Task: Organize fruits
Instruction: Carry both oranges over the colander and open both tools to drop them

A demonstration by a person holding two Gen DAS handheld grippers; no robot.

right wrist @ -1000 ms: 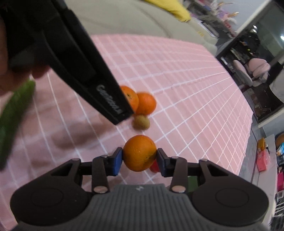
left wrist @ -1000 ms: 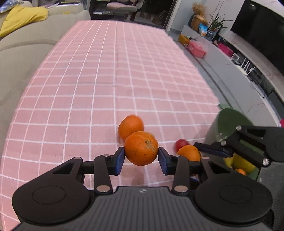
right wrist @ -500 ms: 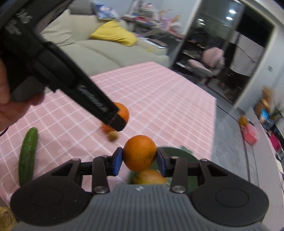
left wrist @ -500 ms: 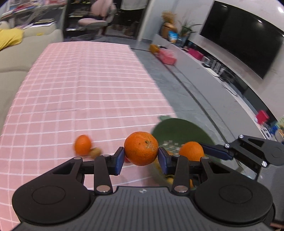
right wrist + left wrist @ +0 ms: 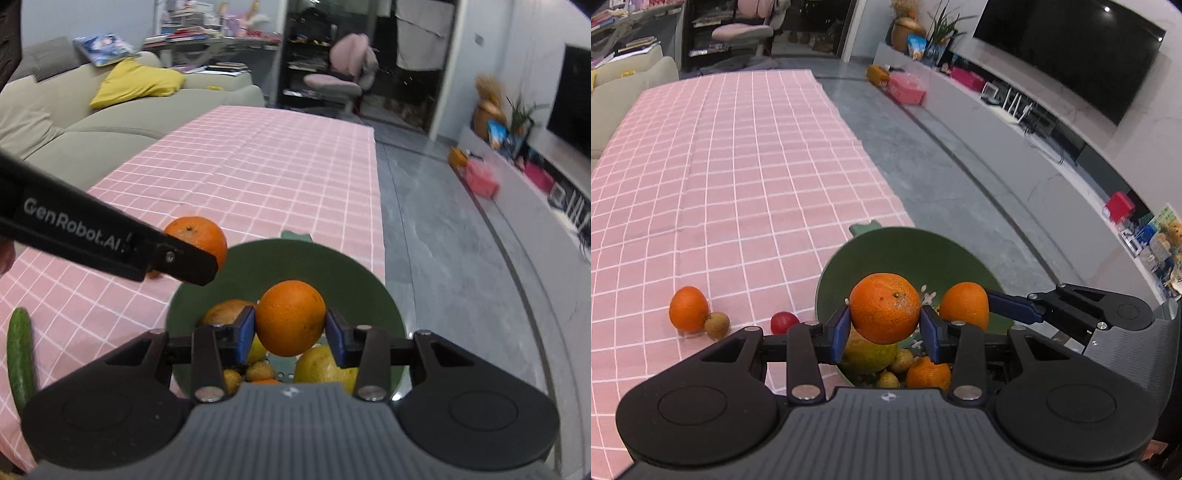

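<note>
Left tongs: clenched on 1 orange, held above the green bowl.
Right tongs: clenched on a 2nd orange, also held over the bowl; seen beside the left orange in the left wrist view.
Green bowl: stood at the counter edge nearest the floor; a yellow-green fruit, 1 small orange and several small brown fruits are seen inside.
Left on the counter: 1 orange touching a small brown fruit; 1 red fruit near the bowl.
Cucumber: laid at the counter's near edge.
</note>
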